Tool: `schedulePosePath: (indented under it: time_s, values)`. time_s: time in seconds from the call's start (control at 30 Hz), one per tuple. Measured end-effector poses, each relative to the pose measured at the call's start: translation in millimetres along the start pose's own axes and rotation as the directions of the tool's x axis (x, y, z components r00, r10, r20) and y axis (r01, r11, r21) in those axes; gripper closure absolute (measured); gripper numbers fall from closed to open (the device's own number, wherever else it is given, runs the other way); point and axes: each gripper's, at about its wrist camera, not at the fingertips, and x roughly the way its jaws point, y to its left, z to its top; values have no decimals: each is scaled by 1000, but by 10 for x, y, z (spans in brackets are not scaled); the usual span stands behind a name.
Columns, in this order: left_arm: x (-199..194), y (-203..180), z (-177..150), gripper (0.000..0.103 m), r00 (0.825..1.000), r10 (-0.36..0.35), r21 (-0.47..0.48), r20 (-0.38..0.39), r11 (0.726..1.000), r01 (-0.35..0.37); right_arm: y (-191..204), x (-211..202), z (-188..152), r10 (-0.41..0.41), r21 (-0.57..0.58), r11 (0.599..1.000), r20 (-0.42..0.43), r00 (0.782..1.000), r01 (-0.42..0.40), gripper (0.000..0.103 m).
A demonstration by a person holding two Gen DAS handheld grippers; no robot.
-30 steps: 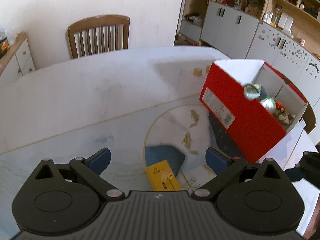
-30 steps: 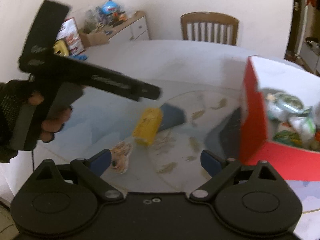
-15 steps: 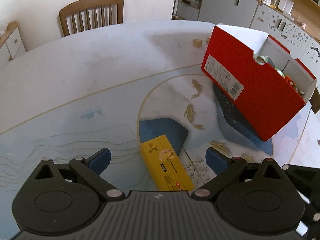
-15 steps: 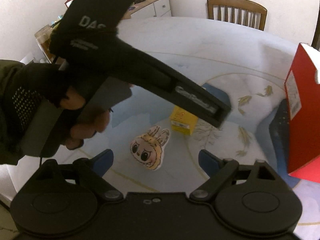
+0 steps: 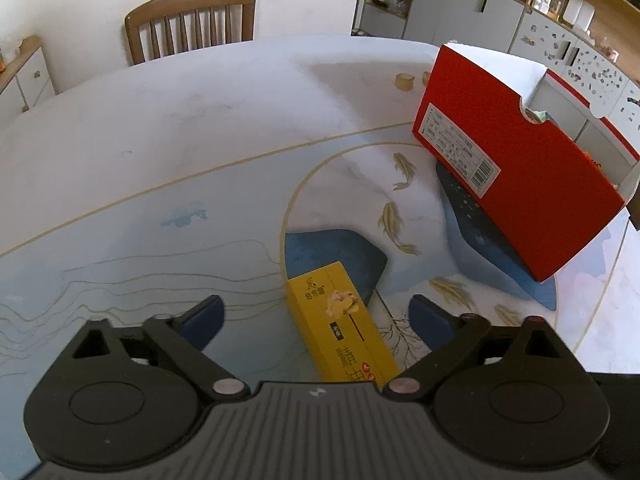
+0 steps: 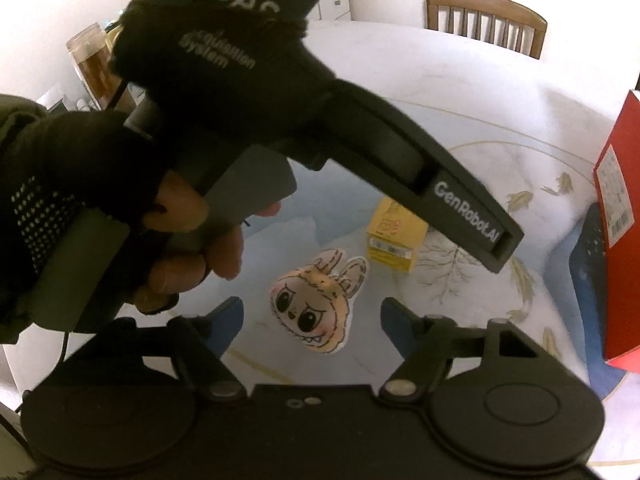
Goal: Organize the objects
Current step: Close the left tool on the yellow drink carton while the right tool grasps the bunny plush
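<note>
Closer now, glossy yellow carton (image 5: pixel 346 330) between open left hand-held gripper (image 5: pixel 316 316).

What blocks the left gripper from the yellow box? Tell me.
Nothing visible does. The left gripper is open, its fingers either side of the yellow box lying flat on the table, with only bare tabletop between. The plush face lies clear, nearer the right gripper.

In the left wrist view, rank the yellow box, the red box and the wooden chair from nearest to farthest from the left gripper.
1. Yellow box: lying on the table between the open fingers of the left gripper.
2. Red box: ahead, on the right of the table.
3. Wooden chair: beyond the table's far edge, ahead on the left.
</note>
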Motion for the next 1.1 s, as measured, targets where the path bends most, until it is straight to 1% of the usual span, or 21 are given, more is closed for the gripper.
schedulePosePath:
  time_s: [0.07, 0.13, 0.2, 0.3, 0.33, 0.37, 0.4, 0.47, 0.53, 0.57, 0.63, 0.73, 0.87, 1.0, 1.07, 1.1]
  values:
    - [4, 6, -3, 15, 1000, -21, -3, -9, 1000, 21, 47, 0, -46, -11, -16, 1000, -2, 1000, 11, 31]
    - [0, -6, -10, 28, 1000, -25, 4, -11, 1000, 25, 96, 25, -65, -29, -39, 999, -15, 999, 28, 34]
    - [-11, -18, -18, 35, 999, -31, 10, -13, 999, 31, 133, 33, -86, -32, -50, 998, -19, 999, 31, 37]
    - [-33, -34, -23, 36, 999, -33, 18, -9, 999, 33, 161, 21, -100, -35, -59, 998, -18, 999, 34, 45]
    - [-37, -35, -25, 38, 999, -30, 19, -10, 999, 31, 171, 19, -109, -39, -60, 997, -18, 999, 38, 47]
    - [-37, -37, -27, 42, 999, -31, 16, -13, 999, 31, 177, 15, -117, -39, -60, 997, -18, 999, 38, 48]
    - [-33, -34, -25, 50, 999, -34, 13, -17, 999, 34, 185, 9, -127, -37, -60, 998, -18, 999, 36, 51]
    - [-25, -29, -20, 52, 999, -36, 4, -27, 999, 36, 206, -3, -149, -35, -63, 997, -18, 999, 34, 56]
    - [-31, -39, -19, 57, 999, -39, 6, -27, 999, 39, 220, -14, -168, -35, -65, 997, -20, 999, 34, 64]
    - [-38, -52, -19, 57, 999, -34, 11, -26, 999, 34, 225, -21, -178, -35, -64, 997, -21, 999, 33, 64]
    - [-47, -79, -19, 63, 1000, -17, 26, -25, 1000, 17, 235, -38, -202, -34, -62, 998, -21, 999, 33, 66]
    - [-61, -97, -18, 68, 1000, -5, 34, -23, 999, 6, 250, -75, -246, -33, -61, 998, -20, 999, 32, 67]
    - [-81, -111, -26, 70, 1000, 1, 42, -22, 999, 0, 211, -171, -336, -20, -36, 999, -14, 1000, 20, 67]
    - [-109, -114, -33, 72, 1000, 3, 37, -20, 999, -2, 89, -308, -442, -37, 8, 999, -10, 999, 37, 67]
    - [-120, -121, -37, 72, 1000, 4, 36, -21, 999, -3, -51, -380, -424, -52, 33, 998, 0, 999, 52, 67]
    - [-125, -131, -40, 72, 1000, 6, 38, -21, 999, -6, -130, -483, -410, -61, 47, 997, 9, 998, 60, 67]
